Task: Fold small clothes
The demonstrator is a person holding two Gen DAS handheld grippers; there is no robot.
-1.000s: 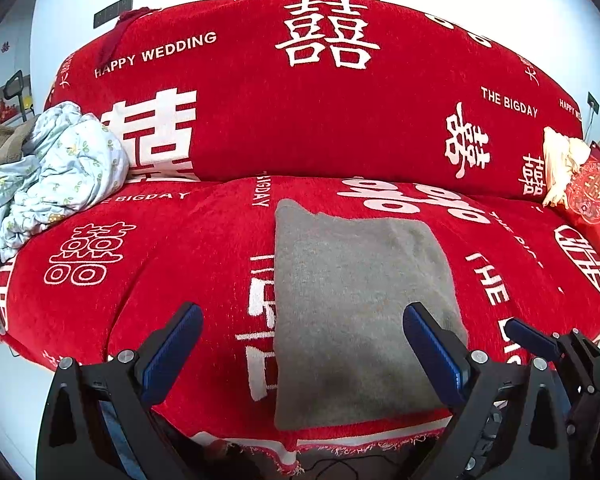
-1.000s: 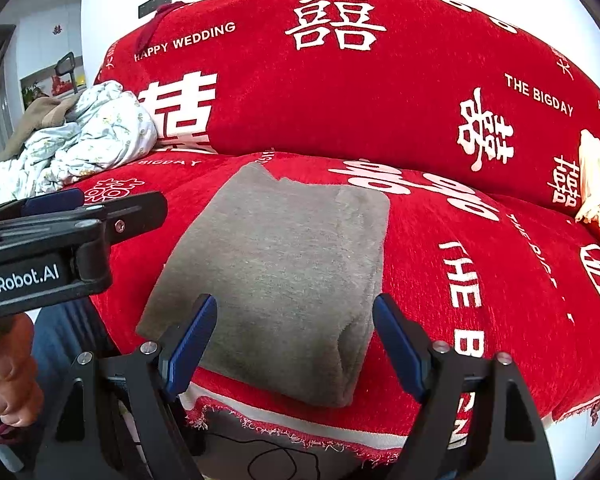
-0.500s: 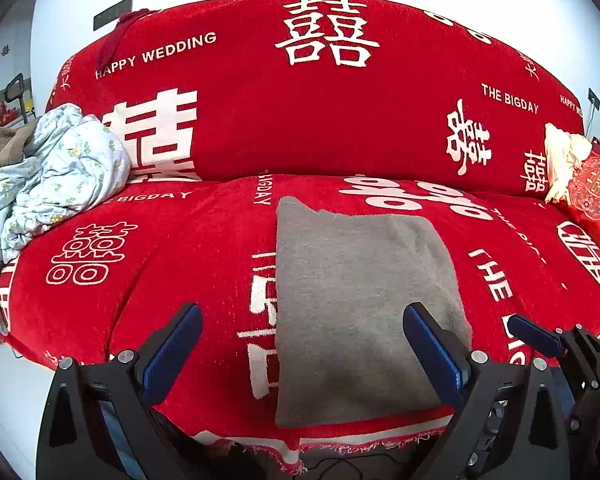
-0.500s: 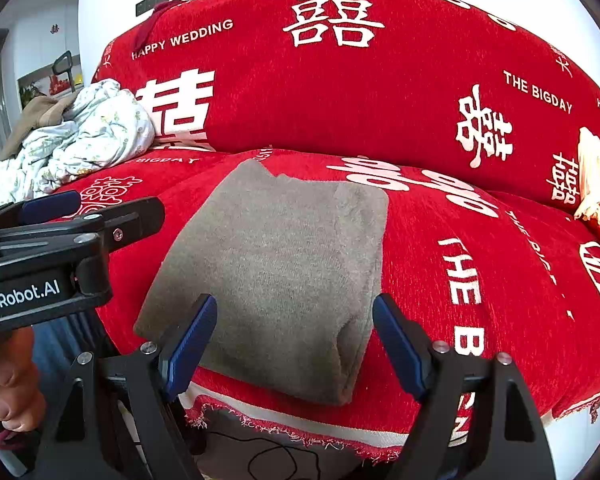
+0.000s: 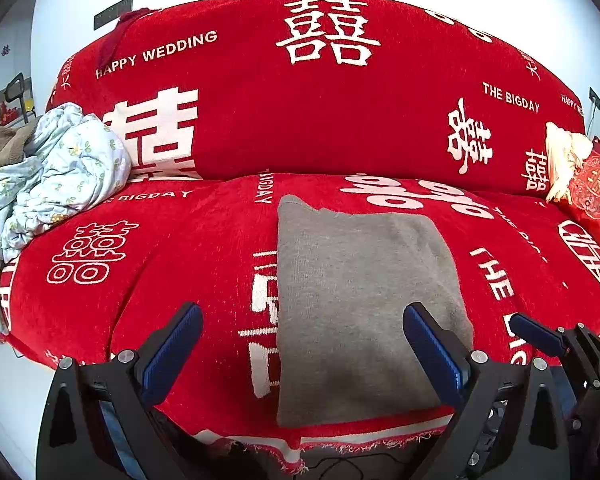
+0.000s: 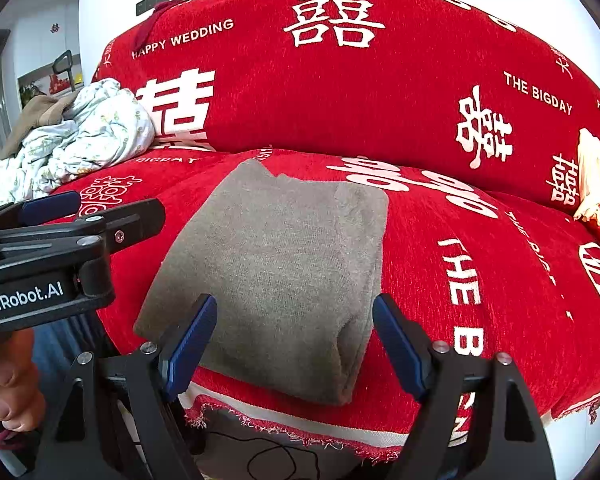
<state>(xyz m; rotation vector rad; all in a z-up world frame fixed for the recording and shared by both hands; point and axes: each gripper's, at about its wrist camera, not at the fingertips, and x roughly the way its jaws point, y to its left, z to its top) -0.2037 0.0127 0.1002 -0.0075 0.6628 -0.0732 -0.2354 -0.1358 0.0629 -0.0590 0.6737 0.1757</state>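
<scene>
A grey knitted garment [image 5: 360, 304] [image 6: 284, 272] lies folded into a rectangle on the seat of a red sofa, its near edge close to the seat's front. My left gripper [image 5: 300, 316] hovers open over the garment's near left part, nothing between its blue pads. My right gripper [image 6: 296, 308] stands open above the garment's near right corner, also holding nothing. The left gripper's body [image 6: 48, 256] shows at the left of the right wrist view, held by a hand [image 6: 12, 380]. The right gripper's finger [image 5: 540, 334] pokes in at the lower right of the left wrist view.
A crumpled pale floral garment [image 5: 56, 176] [image 6: 80, 136] and a brown cloth [image 6: 40, 112] are piled at the sofa's left end. A red embroidered cushion [image 5: 596, 200] with cream fringe sits at the right end. The sofa cover's fringed front edge [image 6: 300, 432] hangs below the garment, with a dark cable on the floor.
</scene>
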